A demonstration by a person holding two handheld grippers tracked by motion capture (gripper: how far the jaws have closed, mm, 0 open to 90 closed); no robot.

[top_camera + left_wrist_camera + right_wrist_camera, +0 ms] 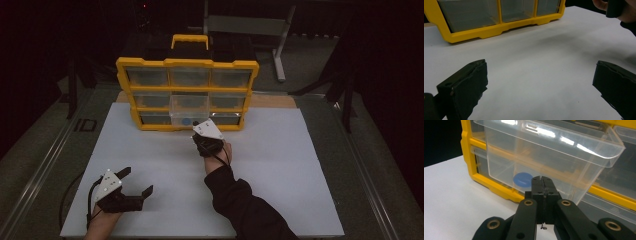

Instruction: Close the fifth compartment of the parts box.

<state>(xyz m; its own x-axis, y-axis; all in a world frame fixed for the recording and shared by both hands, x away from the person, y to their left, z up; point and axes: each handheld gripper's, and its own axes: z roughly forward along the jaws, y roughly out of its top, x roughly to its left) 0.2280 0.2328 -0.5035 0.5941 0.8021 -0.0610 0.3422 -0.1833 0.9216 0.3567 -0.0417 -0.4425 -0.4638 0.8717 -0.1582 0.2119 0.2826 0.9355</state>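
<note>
Clear drawer sticking out of yellow organizer middle column, holding blue disc. Right gripper pressing against drawer front, jaws clenched on nothing. Left gripper resting on white board, jaws spread wide.

Yellow-framed organizer, clear drawer holding a blue disc, white table.
</note>
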